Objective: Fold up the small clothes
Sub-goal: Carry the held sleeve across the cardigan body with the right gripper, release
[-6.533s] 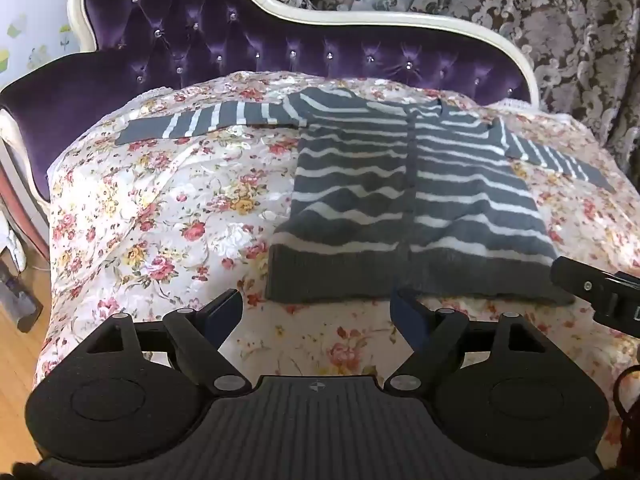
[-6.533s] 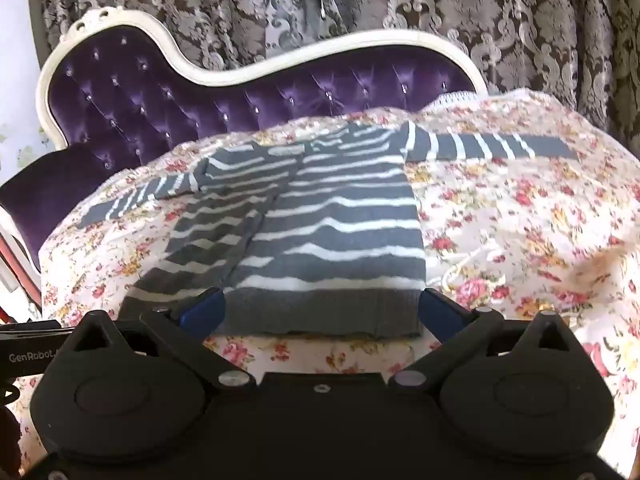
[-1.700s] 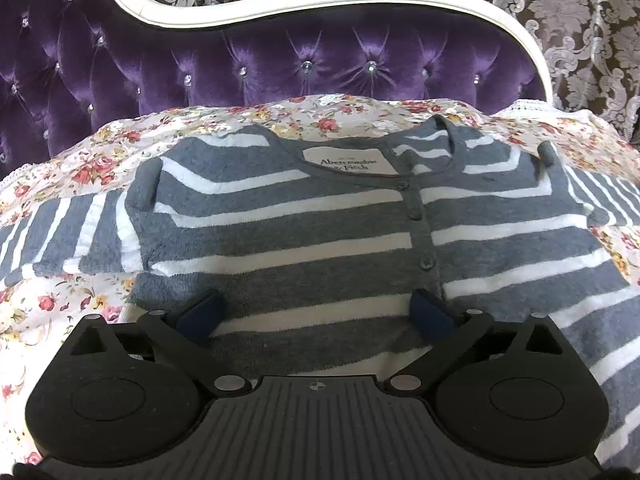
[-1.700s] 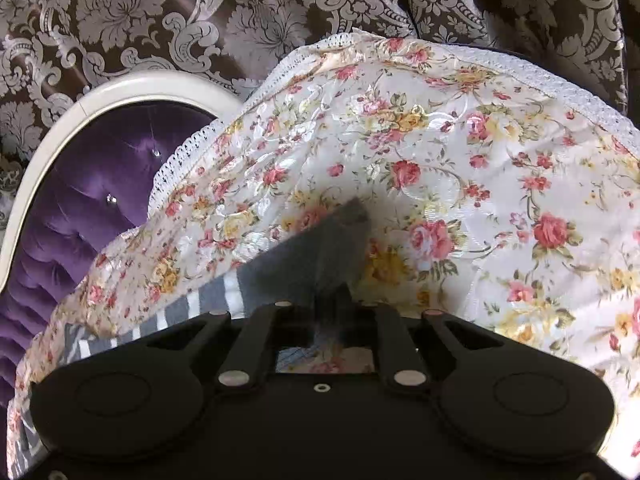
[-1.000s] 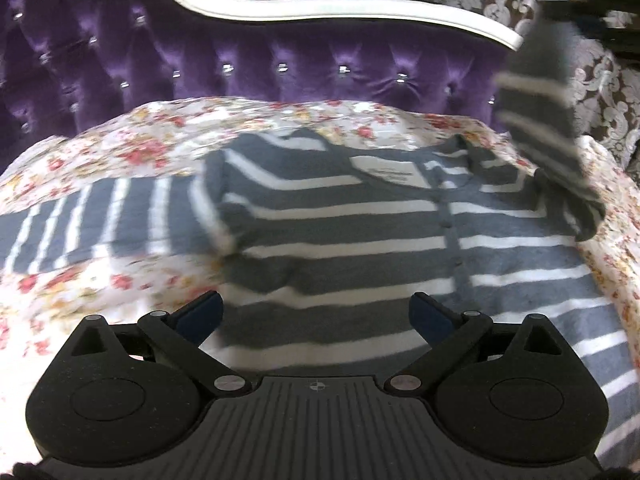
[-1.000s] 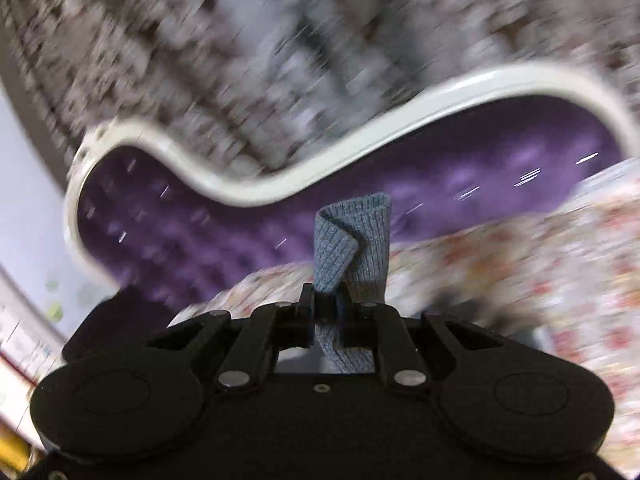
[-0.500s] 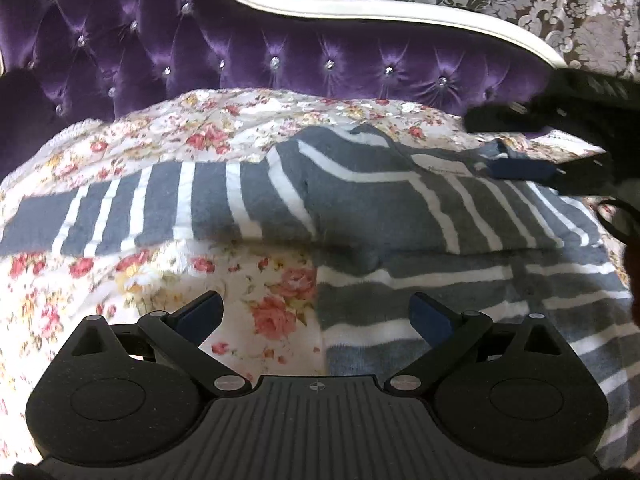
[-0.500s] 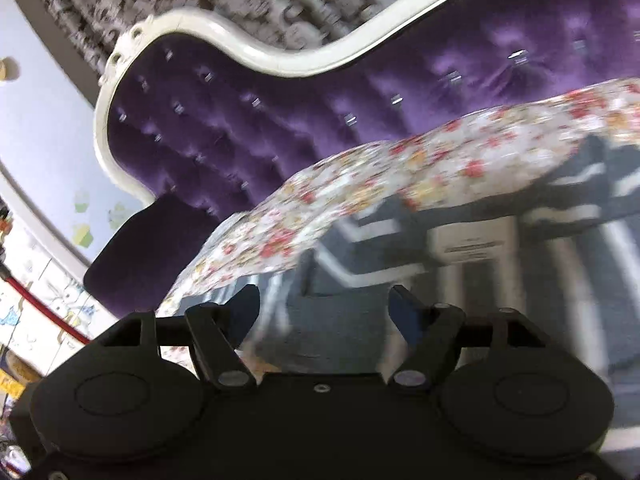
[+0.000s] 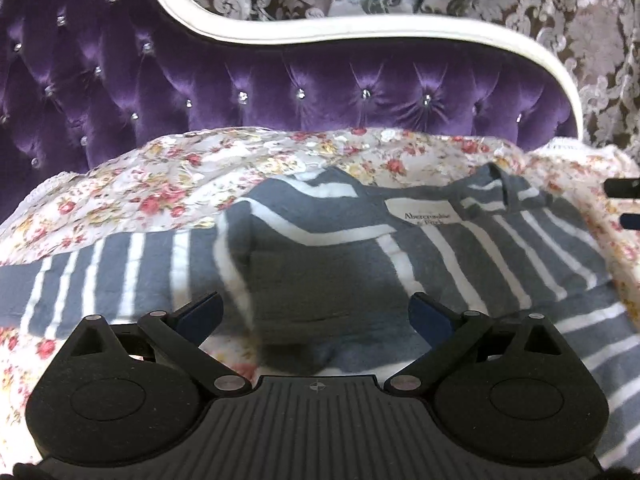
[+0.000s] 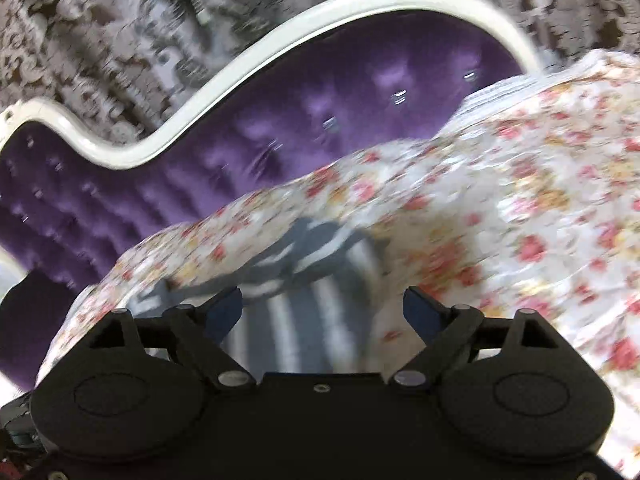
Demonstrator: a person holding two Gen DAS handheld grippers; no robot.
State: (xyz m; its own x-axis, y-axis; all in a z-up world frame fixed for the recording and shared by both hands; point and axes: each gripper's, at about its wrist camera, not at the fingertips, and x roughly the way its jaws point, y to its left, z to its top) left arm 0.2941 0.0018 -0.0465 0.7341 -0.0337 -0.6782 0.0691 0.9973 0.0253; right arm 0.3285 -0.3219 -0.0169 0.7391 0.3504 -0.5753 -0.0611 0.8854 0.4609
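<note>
In the left wrist view, the left gripper (image 9: 314, 312) is hovering with its jaws spread wide and nothing between the blue pads (image 9: 200, 312). Below and ahead of it a grey-and-white striped cardigan (image 9: 320, 264) is lying on a floral bedspread (image 9: 168, 176). One striped sleeve is lying folded across the chest (its cuff end is sitting just in front of the gripper), while the other sleeve (image 9: 100, 276) is stretching out flat toward the left edge of the picture. A white neck label (image 9: 426, 216) is showing near the collar. Behind the bed a tufted purple headboard (image 9: 280, 84) with a white frame is standing against patterned curtains (image 9: 580, 20). The tips of the right gripper (image 9: 626, 204) are poking in at the right edge.

In the right wrist view (heavily blurred), the right gripper (image 10: 322, 312) has just been opening; its jaws are standing wide apart, empty, above the striped knit.
</note>
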